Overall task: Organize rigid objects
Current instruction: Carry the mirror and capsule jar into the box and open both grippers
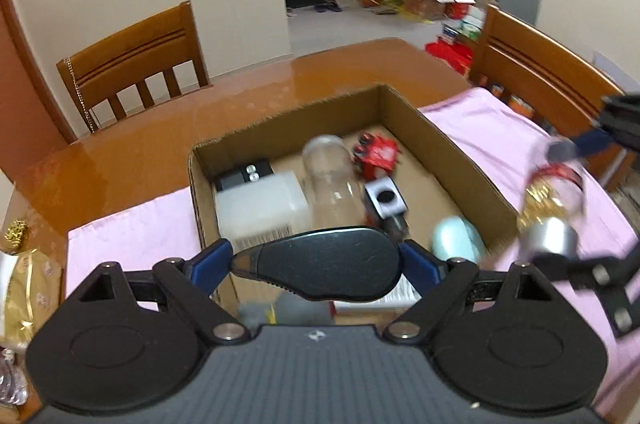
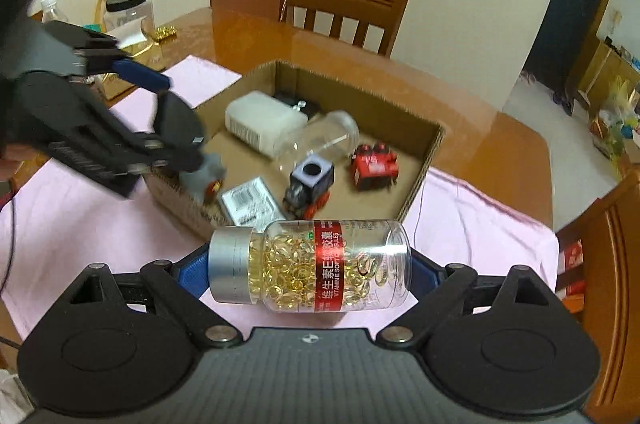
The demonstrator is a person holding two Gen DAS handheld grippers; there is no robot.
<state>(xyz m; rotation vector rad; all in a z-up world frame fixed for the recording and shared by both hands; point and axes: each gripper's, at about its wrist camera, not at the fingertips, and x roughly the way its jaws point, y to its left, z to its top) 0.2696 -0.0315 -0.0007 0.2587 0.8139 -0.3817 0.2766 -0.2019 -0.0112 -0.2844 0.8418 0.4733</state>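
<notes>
Pill bottle (image 2: 310,266) lies sideways low centre in the right wrist view, pinched end to end by the right tongs (image 2: 310,270), silver cap at frame left; it hangs above the pink cloth (image 2: 480,220) just short of the box's near edge, not in the box.

Black flat case (image 1: 320,266) sits bottom centre in the left wrist view, clamped across by the left tongs (image 1: 320,264), over the box's near end and not yet set down.

Cardboard box (image 2: 430,159), mid frame, already holds a white container (image 2: 260,121), an empty clear jar (image 2: 320,139), a toy train (image 2: 310,189), a red toy (image 2: 374,165), a small black box (image 1: 244,175), a flat packet (image 2: 250,201) and a pale green thing (image 1: 456,238).

Judgement: sorting is well along; two carried items remain. Lidded jar (image 2: 128,9) and gold packets at upper left of the desk (image 2: 480,127) may be unrelated clutter.
</notes>
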